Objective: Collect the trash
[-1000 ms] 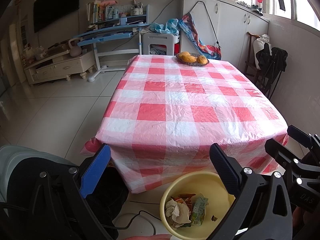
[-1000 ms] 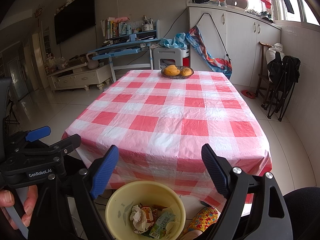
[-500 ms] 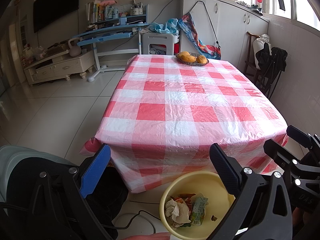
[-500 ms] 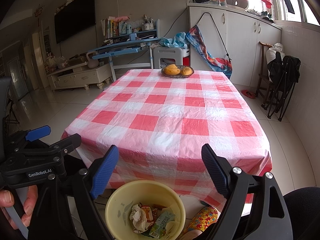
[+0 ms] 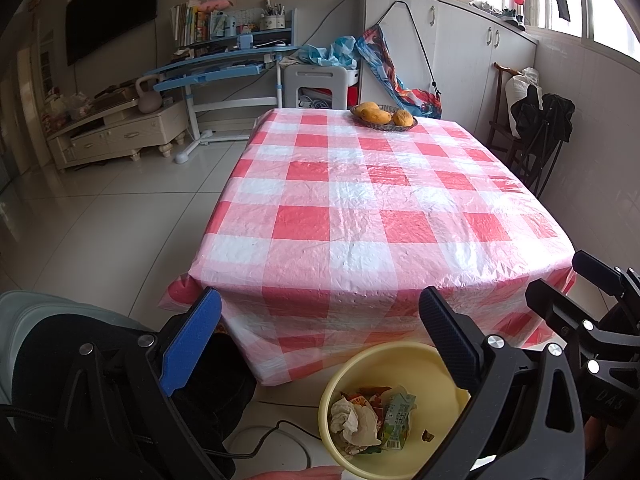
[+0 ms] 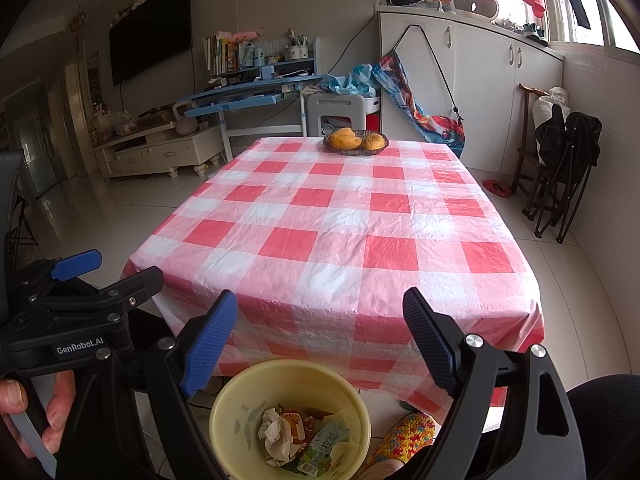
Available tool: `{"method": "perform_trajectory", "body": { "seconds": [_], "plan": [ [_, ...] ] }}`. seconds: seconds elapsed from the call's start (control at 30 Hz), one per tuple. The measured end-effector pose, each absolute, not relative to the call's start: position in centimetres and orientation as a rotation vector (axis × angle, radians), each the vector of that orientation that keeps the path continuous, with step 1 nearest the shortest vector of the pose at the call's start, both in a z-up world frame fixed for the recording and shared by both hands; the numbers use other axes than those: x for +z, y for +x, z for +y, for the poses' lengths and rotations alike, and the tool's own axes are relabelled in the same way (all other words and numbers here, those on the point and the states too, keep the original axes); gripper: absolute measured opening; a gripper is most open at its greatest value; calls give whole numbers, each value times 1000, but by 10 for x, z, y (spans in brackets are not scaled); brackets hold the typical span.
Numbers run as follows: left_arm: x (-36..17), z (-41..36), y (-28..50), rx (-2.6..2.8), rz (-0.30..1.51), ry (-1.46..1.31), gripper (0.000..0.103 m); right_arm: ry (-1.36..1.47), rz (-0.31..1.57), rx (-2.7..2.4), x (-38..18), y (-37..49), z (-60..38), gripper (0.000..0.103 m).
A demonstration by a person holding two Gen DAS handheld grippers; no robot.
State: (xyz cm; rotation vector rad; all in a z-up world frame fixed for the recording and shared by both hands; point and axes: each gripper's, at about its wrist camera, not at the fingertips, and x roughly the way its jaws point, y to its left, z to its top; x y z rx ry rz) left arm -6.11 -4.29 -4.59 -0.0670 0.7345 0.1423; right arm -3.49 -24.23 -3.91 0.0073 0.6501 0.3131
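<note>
A yellow bin (image 5: 404,358) (image 6: 240,396) stands on the floor below the table's near edge. It holds crumpled white paper (image 5: 354,420) (image 6: 276,432), a green drink carton (image 5: 394,420) (image 6: 324,446) and orange wrappers (image 6: 294,422). My left gripper (image 5: 320,332) is open and empty, held above the bin. My right gripper (image 6: 320,328) is open and empty, also above the bin. The right gripper shows at the right edge of the left wrist view (image 5: 576,300). The left gripper shows at the left of the right wrist view (image 6: 108,280).
A table with a red and white checked cloth (image 5: 360,200) (image 6: 352,220) fills the middle. A basket of mangoes (image 5: 384,117) (image 6: 356,142) sits at its far end. A blue desk (image 6: 248,98), a white cabinet (image 6: 480,92) and a folded chair (image 6: 560,176) stand beyond.
</note>
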Motion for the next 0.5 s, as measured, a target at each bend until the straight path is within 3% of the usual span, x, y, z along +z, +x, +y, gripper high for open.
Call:
{"method": "perform_trajectory", "body": {
  "seconds": [0.5],
  "plan": [
    [-46,-43,-61,142,735,-67,96,5,651,314,-39,-35,-240,81]
  ]
}}
